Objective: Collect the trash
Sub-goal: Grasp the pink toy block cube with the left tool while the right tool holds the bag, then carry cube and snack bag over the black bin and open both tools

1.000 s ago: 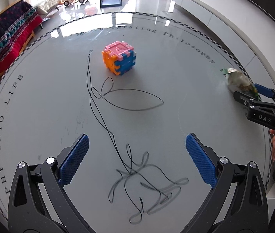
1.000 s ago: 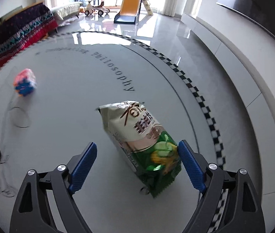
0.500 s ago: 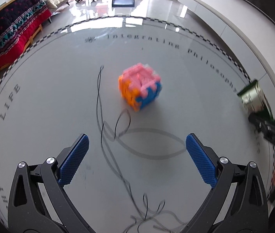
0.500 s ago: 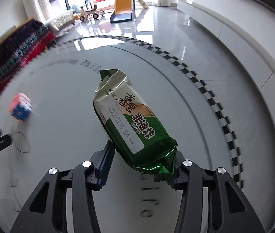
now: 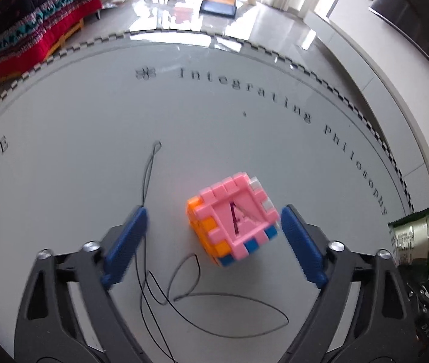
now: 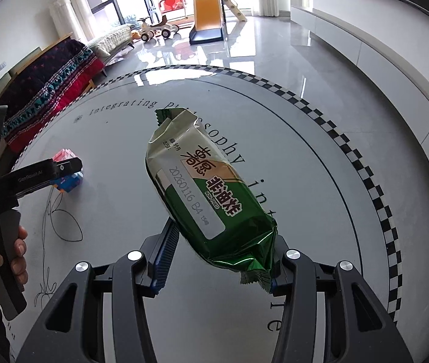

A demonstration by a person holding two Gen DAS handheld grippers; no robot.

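- Left tool point(image 5: 212, 236): jaws closing around the toy cube point(image 5: 232, 222), which sits on the tabletop point(image 5: 93, 121), pads not yet pressing.
- Right tool point(image 6: 219, 260): clamped on the snack bag point(image 6: 205, 193), lifted above the tabletop.

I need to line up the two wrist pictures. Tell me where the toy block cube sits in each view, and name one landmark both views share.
Left wrist: the toy block cube sits low in the centre, on the table between the closing left gripper's blue pads, nearer the right one.
Right wrist: the cube is small at mid-left, partly hidden behind the left gripper.
Shared landmark: the printed word "Integrating" on the tabletop.
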